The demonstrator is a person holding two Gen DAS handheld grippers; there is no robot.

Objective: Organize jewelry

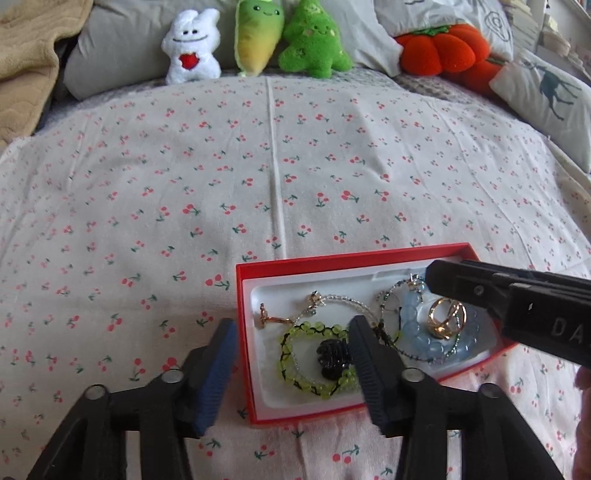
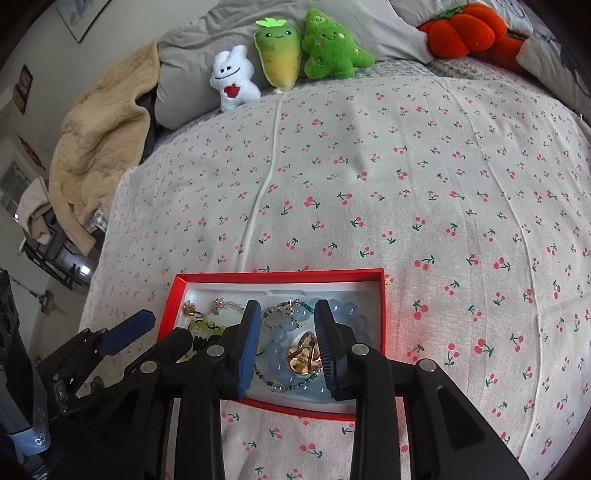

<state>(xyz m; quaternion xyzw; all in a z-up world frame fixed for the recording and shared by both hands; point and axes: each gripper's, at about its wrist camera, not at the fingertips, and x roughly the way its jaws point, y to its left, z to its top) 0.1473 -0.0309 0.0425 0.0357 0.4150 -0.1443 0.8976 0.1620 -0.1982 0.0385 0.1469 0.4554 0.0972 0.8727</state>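
Bedding covers the whole work surface: a cream sheet (image 1: 280, 177) printed with small red cherries, a seam running from near to far down its middle. Along the far edge sit a white plush (image 1: 190, 46) with a red heart, a green-and-yellow plush (image 1: 258, 35) and a green tree-shaped plush (image 1: 314, 40); an orange pumpkin cushion (image 1: 443, 50) lies far right, a tan quilted blanket (image 2: 99, 140) far left, grey pillows behind. Framed pictures hang on the left wall in the right wrist view.

The red box (image 1: 245, 332) with a white liner lies near, holding the jewelry: a green bead bracelet (image 1: 314, 360) around a black charm, a pale blue bead bracelet (image 1: 417, 328), a gold ring (image 1: 445, 317) and thin beaded strands.

The left gripper (image 1: 291, 369) is spread wide over the box's left wall, holding nothing. The right gripper (image 2: 286, 347) is parted, its fingers either side of the ring, whether touching I cannot tell. Its body shows the letters "DA".
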